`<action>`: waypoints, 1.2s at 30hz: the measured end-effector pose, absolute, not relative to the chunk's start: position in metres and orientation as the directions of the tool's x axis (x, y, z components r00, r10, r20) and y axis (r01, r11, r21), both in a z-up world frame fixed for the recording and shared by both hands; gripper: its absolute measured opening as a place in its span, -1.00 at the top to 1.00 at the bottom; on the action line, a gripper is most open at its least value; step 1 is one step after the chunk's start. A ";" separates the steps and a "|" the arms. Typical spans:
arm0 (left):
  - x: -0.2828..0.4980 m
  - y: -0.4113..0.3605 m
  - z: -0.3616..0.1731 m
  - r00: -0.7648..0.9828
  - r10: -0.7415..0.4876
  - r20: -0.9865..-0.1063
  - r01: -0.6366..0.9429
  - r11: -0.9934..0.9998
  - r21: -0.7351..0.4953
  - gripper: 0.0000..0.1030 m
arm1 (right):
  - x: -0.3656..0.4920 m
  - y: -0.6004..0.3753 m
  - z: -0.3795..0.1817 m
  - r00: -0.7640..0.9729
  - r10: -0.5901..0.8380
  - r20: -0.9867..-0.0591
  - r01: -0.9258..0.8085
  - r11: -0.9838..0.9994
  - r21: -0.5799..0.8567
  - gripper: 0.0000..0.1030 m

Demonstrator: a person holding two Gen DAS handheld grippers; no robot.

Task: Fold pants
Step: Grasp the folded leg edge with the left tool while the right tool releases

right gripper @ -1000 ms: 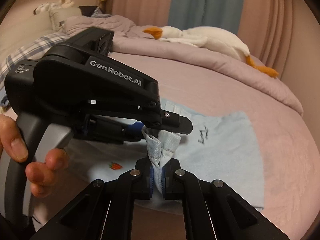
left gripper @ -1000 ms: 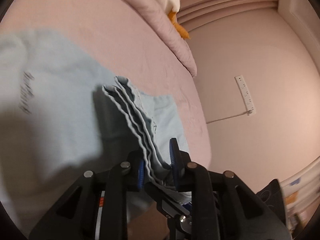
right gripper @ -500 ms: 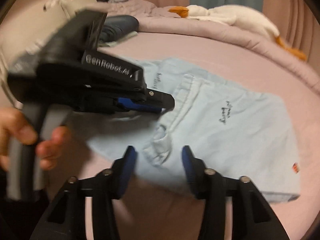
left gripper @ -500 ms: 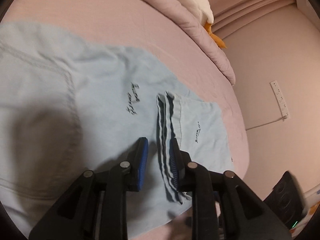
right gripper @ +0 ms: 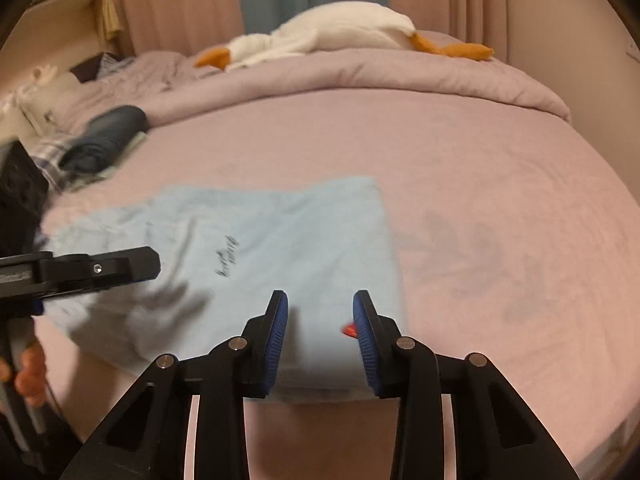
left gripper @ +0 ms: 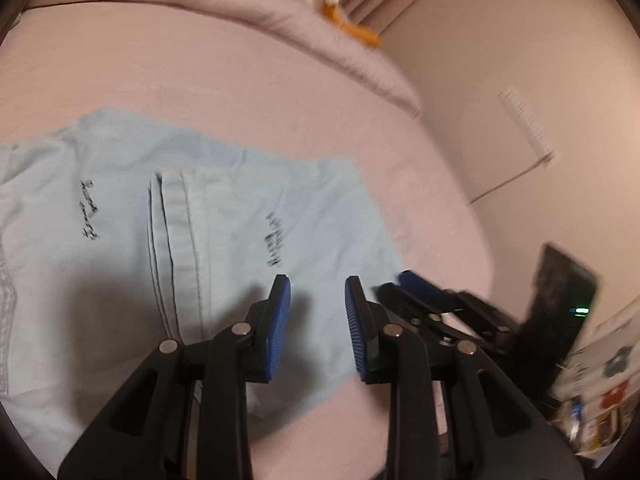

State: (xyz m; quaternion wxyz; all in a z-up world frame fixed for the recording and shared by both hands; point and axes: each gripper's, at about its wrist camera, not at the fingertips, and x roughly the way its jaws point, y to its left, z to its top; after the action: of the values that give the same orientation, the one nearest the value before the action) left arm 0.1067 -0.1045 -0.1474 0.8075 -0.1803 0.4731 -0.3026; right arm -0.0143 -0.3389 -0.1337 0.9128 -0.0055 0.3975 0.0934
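The light blue pants (left gripper: 240, 216) lie folded flat on the pink bed sheet, hems laid across the upper part; they also show in the right wrist view (right gripper: 280, 240). My left gripper (left gripper: 318, 304) is open and empty, just above the near edge of the fold. My right gripper (right gripper: 320, 320) is open and empty over the near right corner, by a small red label (right gripper: 349, 330). The right gripper's fingers (left gripper: 424, 292) show at the right in the left wrist view. The left gripper (right gripper: 100, 270) reaches in from the left in the right wrist view.
A rolled quilt (right gripper: 400, 76) with a white goose plush (right gripper: 340, 32) lies across the far side of the bed. Dark folded clothes (right gripper: 104, 136) sit at the far left. A wall (left gripper: 520, 80) with a power strip (left gripper: 526, 124) and a black device (left gripper: 560, 304) stand right of the bed.
Both grippers held the pant hems a second ago, then opened and let them drop onto the pants. Both have since pulled back toward the near edge.
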 end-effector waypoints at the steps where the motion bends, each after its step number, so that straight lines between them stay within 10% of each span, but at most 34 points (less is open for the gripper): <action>1: 0.109 -0.106 -0.158 0.366 -0.606 -0.706 0.299 0.795 -0.527 0.52 | -0.014 -0.338 -0.140 0.657 0.159 -0.737 -0.175 0.983 0.055 0.28; 4: 0.105 -0.085 -0.173 0.383 -0.542 -0.748 0.250 0.840 -0.481 0.95 | -0.011 -0.334 -0.152 0.640 0.119 -0.759 -0.182 0.983 0.001 0.28; 15: 0.081 -0.035 -0.184 0.393 -0.588 -0.707 0.211 0.806 -0.553 0.94 | 0.015 -0.280 -0.122 0.614 0.319 -0.722 -0.416 0.908 0.047 0.28; 21: 0.072 -0.040 -0.174 0.401 -0.590 -0.701 0.242 0.806 -0.540 0.94 | 0.072 -0.208 -0.151 0.484 0.311 -0.818 -0.549 0.835 -0.008 0.76; 36: 0.082 -0.047 -0.171 0.400 -0.578 -0.711 0.238 0.815 -0.529 0.94 | 0.050 -0.296 -0.131 0.578 0.346 -0.739 -0.316 0.930 0.189 0.85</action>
State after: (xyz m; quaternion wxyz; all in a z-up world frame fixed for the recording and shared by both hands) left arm 0.0816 -0.0471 -0.1714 0.8183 -0.1746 0.4876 -0.2493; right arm 0.0503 -0.2955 -0.1306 0.8880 0.0181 0.4199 0.1864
